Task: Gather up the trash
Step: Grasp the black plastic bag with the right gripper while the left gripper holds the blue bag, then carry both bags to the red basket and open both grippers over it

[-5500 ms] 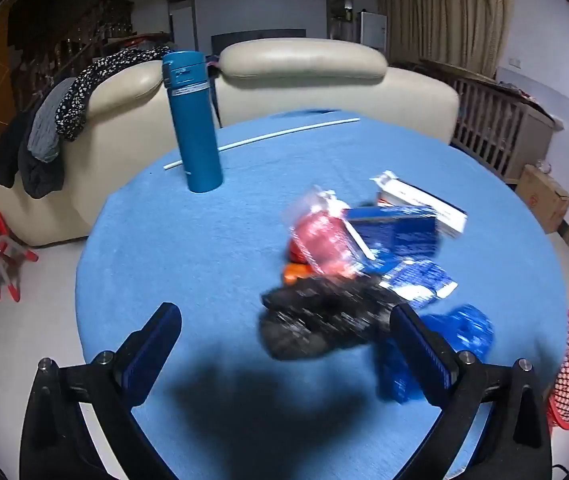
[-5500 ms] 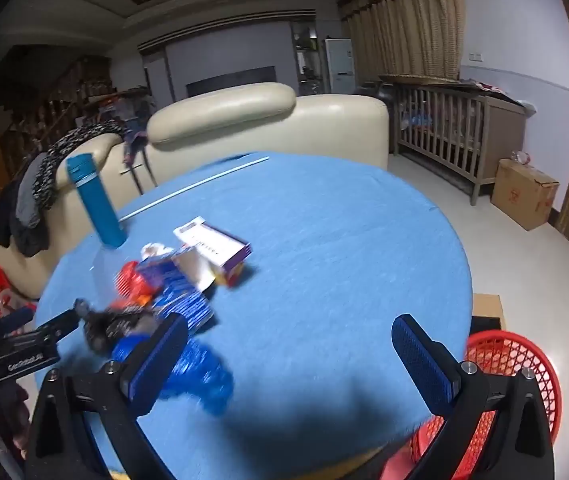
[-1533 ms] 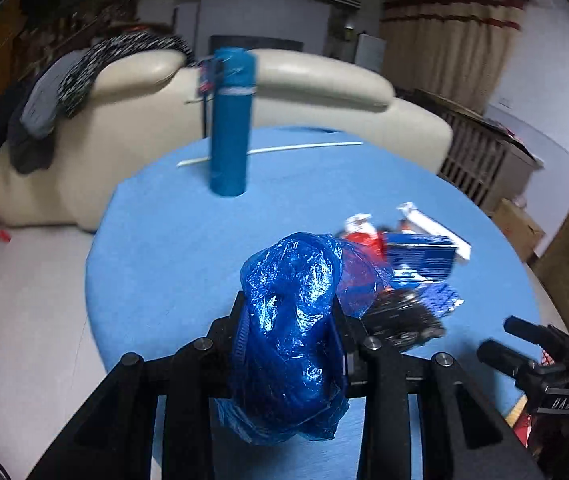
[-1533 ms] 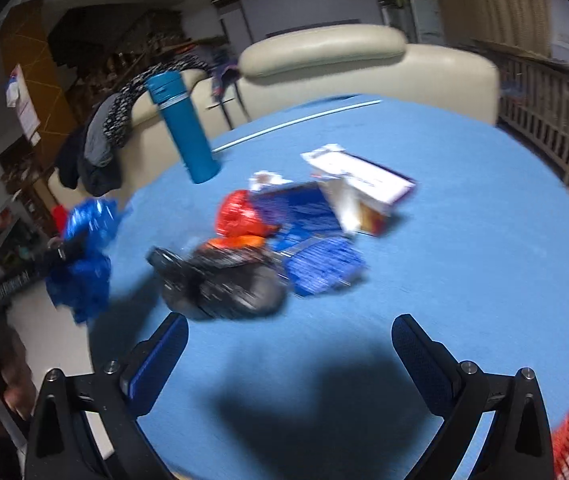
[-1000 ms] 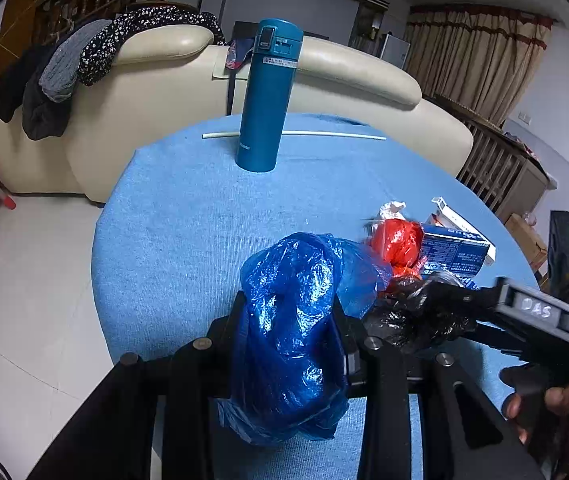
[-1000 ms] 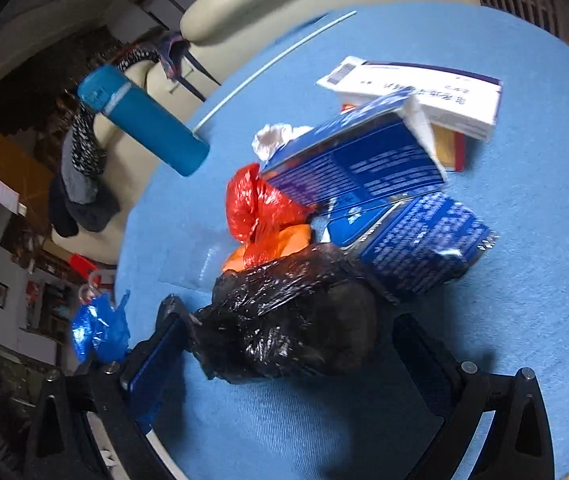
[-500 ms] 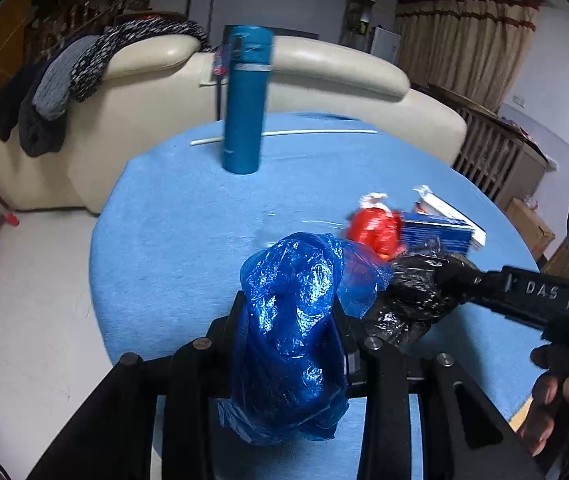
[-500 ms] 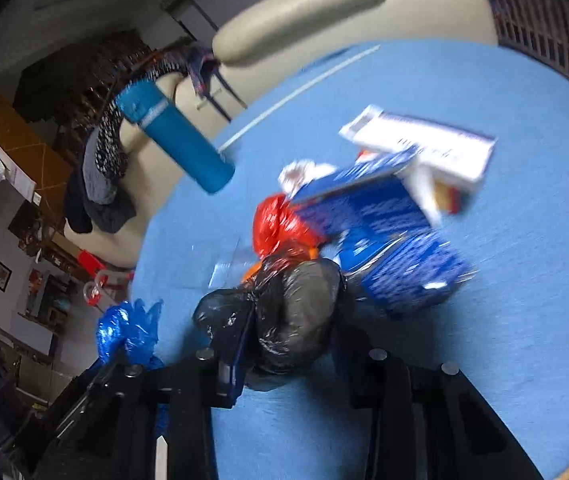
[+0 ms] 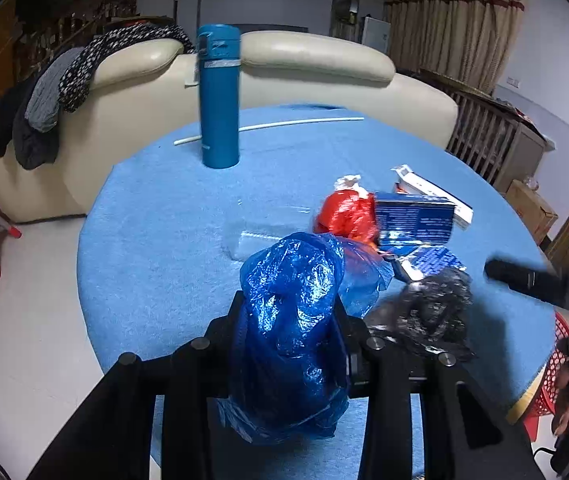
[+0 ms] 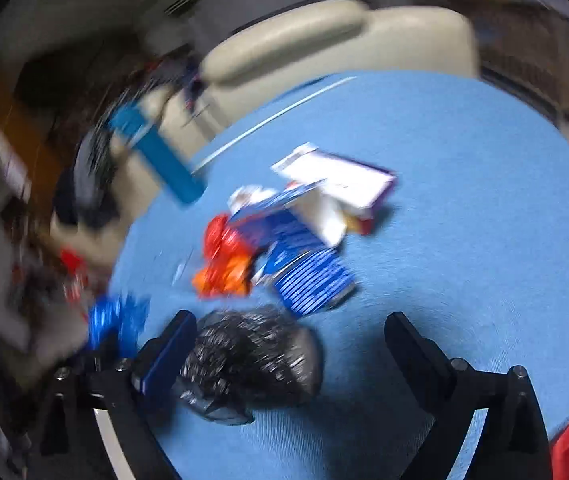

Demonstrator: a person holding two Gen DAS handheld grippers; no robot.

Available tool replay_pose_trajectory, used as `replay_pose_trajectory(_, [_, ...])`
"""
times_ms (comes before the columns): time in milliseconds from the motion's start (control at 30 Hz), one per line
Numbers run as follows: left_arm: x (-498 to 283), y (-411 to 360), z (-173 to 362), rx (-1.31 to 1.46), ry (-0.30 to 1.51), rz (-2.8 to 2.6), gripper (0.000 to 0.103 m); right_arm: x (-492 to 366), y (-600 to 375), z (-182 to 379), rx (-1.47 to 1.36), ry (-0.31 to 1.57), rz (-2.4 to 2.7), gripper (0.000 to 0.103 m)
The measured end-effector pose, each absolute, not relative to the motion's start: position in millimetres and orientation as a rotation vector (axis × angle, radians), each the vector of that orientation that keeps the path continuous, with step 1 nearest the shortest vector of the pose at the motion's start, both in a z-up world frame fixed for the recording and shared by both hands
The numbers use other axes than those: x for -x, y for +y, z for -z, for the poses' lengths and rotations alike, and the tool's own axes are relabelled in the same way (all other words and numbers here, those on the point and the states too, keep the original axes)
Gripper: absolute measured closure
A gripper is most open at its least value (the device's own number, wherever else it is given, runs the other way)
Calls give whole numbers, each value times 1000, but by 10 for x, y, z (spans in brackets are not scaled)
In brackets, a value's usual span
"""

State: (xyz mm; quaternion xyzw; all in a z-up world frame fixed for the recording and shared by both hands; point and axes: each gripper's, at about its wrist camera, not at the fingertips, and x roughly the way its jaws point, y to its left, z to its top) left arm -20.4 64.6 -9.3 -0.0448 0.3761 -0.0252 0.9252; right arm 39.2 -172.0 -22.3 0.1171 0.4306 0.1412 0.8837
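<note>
My left gripper [image 9: 288, 312] is shut on a crumpled blue plastic bag [image 9: 290, 332] held over the near edge of the blue round table [image 9: 156, 208]. A black plastic bag [image 9: 428, 316] lies on the table just right of it. In the blurred right wrist view the black bag [image 10: 252, 356] sits between the fingers of my right gripper [image 10: 290, 344], which is open; the left finger [image 10: 168, 352] is close to the bag. Behind lie a red bag [image 9: 346, 214] and blue and white cartons [image 9: 414, 220].
A tall teal flask [image 9: 219, 96] stands at the back of the table, with a white rod [image 9: 268, 128] behind it. A cream sofa [image 9: 308, 68] draped with clothes is beyond. A red basket [image 9: 544, 384] sits on the floor at right.
My right gripper was shut on the black bag half a second ago and has now opened; the bag rests on the table nearer the front edge. The left gripper still holds the blue bag.
</note>
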Motion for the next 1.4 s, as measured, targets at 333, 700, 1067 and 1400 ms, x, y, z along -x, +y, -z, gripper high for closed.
replay_pose_trajectory(333, [205, 1064, 227, 147, 794, 5, 63, -409, -712, 304, 434, 855, -561, 6])
replay_pose_trajectory(700, [106, 983, 284, 152, 818, 30, 63, -603, -990, 617, 296, 1018, -527, 63])
replay_pose_trajectory(1067, [180, 176, 148, 48, 823, 177, 63, -130, -2096, 186, 22, 930, -360, 63])
replay_pose_trajectory(1400, [293, -705, -61, -45, 809, 376, 63, 453, -3157, -23, -187, 820, -122, 63])
